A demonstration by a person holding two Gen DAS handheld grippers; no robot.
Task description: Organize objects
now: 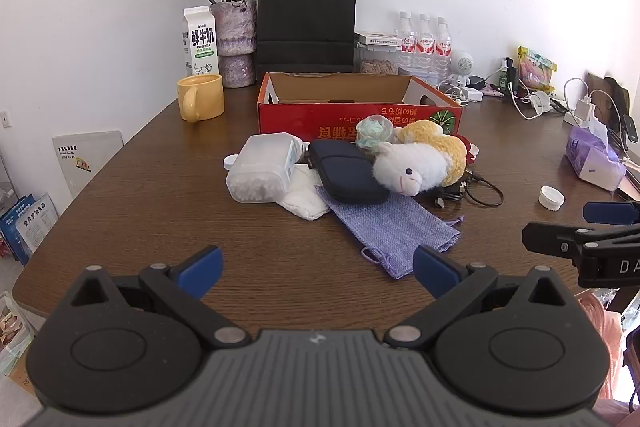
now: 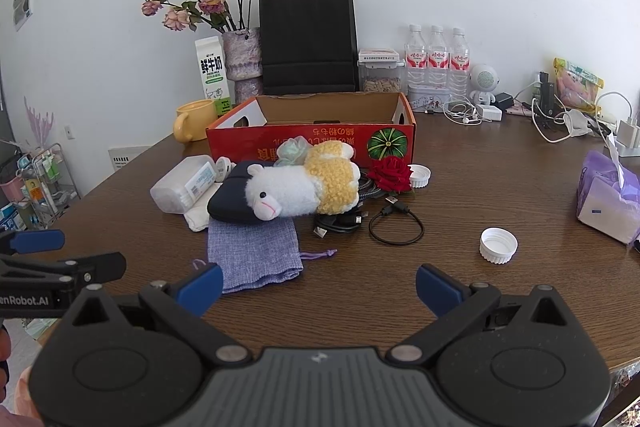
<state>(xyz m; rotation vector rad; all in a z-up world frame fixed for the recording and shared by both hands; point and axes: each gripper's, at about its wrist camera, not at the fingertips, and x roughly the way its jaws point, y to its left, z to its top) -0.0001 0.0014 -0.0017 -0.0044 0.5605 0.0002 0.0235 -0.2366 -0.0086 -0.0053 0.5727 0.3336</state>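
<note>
An open red cardboard box (image 1: 352, 115) (image 2: 312, 141) stands mid-table. In front of it lies a pile: a white and yellow plush sheep (image 1: 420, 165) (image 2: 304, 187), a dark blue pouch (image 1: 346, 177) (image 2: 230, 205), a clear cotton-swab box (image 1: 262, 169) (image 2: 182, 185), a lilac drawstring bag (image 1: 394, 227) (image 2: 254, 251), a red rose (image 2: 390, 175), black cables (image 2: 394, 223) and a white cap (image 2: 498, 245) (image 1: 551, 197). My left gripper (image 1: 318, 273) and my right gripper (image 2: 318, 287) hover open over the near table edge, short of the pile, with nothing between their fingers.
A yellow mug (image 1: 200, 97), milk carton (image 1: 200, 41), vase of dried roses (image 1: 234, 43), black paper bag (image 1: 306, 19) and water bottles (image 2: 436, 61) line the back. A tissue pack (image 2: 608, 197), chargers and cords crowd the right side of the wooden table (image 1: 160, 207).
</note>
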